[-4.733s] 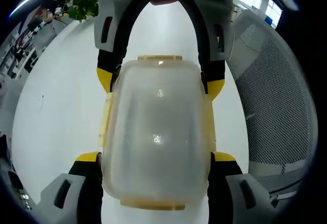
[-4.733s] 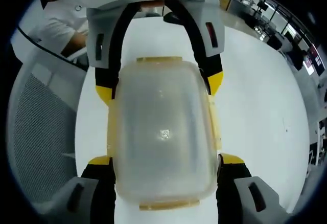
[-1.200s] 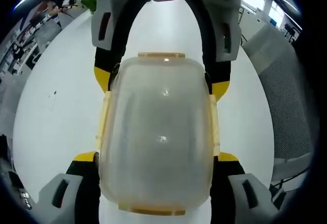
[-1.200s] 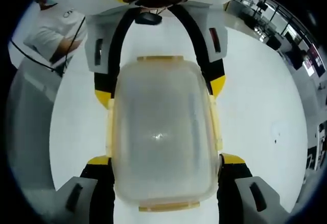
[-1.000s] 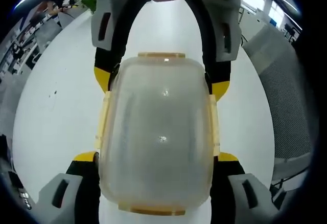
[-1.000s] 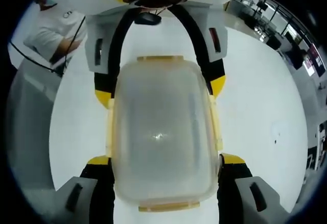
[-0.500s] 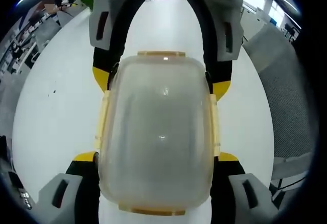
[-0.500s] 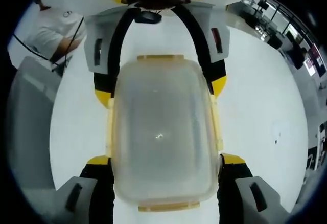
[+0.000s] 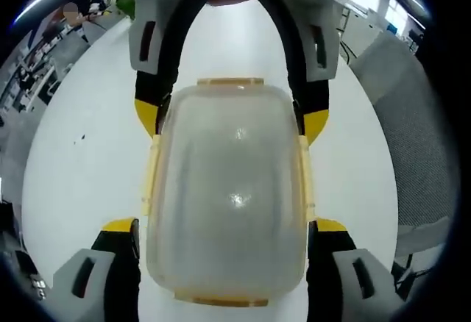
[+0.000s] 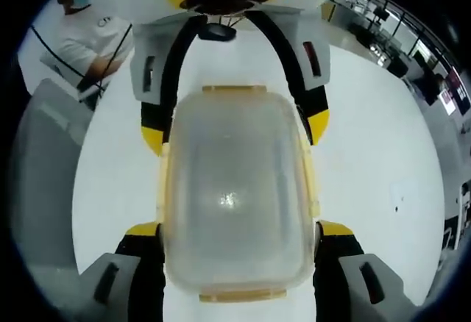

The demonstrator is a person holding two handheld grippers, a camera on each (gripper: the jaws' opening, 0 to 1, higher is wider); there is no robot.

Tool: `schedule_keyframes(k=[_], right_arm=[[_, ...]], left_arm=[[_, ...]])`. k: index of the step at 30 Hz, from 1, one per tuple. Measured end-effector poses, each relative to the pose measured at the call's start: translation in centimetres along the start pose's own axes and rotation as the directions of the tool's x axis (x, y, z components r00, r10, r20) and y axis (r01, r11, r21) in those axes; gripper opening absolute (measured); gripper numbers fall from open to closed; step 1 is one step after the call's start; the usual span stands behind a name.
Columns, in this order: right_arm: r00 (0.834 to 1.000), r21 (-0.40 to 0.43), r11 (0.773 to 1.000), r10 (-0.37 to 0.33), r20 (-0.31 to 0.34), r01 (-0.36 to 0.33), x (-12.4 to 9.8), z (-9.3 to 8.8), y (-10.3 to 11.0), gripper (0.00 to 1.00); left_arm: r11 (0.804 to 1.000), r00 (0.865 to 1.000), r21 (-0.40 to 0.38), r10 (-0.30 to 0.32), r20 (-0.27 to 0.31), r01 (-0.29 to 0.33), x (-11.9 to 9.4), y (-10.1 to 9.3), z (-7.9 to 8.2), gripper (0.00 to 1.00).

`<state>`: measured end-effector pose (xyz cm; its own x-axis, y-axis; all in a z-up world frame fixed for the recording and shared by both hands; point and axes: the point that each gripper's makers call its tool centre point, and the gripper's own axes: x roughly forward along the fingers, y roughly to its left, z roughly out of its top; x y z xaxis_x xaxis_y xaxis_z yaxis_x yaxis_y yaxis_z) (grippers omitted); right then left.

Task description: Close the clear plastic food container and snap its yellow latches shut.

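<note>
The container [image 9: 227, 197] sits on the white counter [image 9: 81, 160] with its lid on, yellow latches [image 9: 229, 82] folded along its rim. In the left gripper view the left tool [image 9: 227, 226] is clamped on its two long sides; the right tool [image 9: 232, 120] grips the far end at 12 o'clock. In the right gripper view the right tool [image 10: 237, 230] likewise squeezes the container [image 10: 235, 197], with the left tool [image 10: 235, 127] opposite. A mesh chair [image 9: 416, 138] stands at 3 o'clock.

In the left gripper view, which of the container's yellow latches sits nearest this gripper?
The short yellow latch at the clear plastic food container's bottom end, between the left gripper's jaws; the others line its sides and far end.
</note>
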<state>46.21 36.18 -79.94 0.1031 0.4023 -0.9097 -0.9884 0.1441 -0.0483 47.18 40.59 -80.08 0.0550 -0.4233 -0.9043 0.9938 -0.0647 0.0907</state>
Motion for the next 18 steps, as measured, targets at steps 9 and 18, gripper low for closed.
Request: schedule_keyframes(k=[9, 18], right_arm=[[0.999, 0.050, 0.999, -0.009, 0.037, 0.007, -1.3, -0.2, -1.1, 0.86], [0.992, 0.065, 0.996, -0.065, 0.112, 0.058, -2.3, 0.4, -0.9, 0.85]], left_arm=[[1.000, 0.999, -0.031, 0.004, 0.034, -0.003, -1.1, 0.4, 0.5, 0.98], [0.995, 0.996, -0.088, 0.049, 0.068, -0.043, -1.7, -0.3, 0.5, 0.92]])
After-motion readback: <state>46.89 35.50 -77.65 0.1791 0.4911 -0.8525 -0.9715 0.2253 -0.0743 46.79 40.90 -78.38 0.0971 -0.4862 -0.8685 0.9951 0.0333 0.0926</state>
